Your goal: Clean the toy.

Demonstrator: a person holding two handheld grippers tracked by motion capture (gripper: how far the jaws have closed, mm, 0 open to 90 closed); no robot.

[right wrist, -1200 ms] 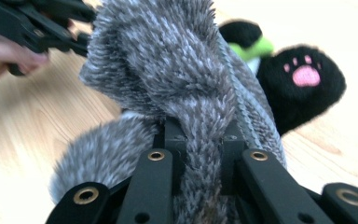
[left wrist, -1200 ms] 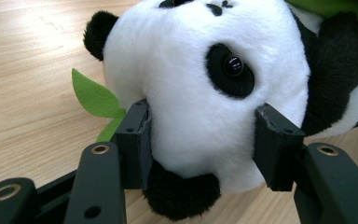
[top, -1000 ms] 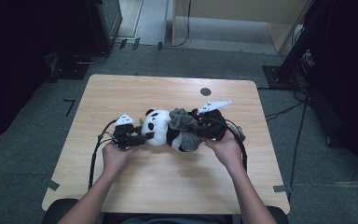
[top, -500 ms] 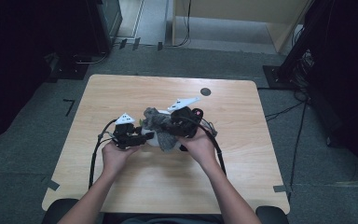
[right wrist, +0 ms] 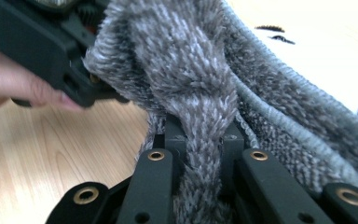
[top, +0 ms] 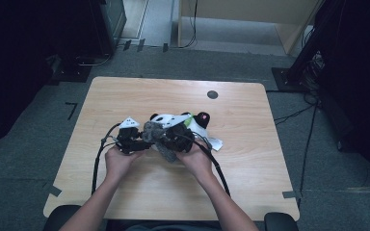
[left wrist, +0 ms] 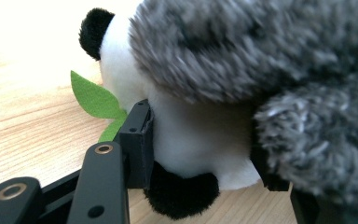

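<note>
At the frame's centre on the wooden surface [top: 250, 159], a soft, light black-and-white plush panda [left wrist: 186, 140] is being clamped by the left gripper [left wrist: 200, 149], while a fuzzy grey knitted scarf [right wrist: 200, 116], limp and best pinched along its band, is being squeezed in the right gripper's [right wrist: 204, 149] shut jaws.

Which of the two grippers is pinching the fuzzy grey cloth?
The right gripper: its jaws are shut on a strand of the grey cloth. The left gripper instead straddles the panda toy's white body.

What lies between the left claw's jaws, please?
The panda: its white plush body sits between the left claw's jaws in the left gripper view, with the grey scarf draped over it.
</note>
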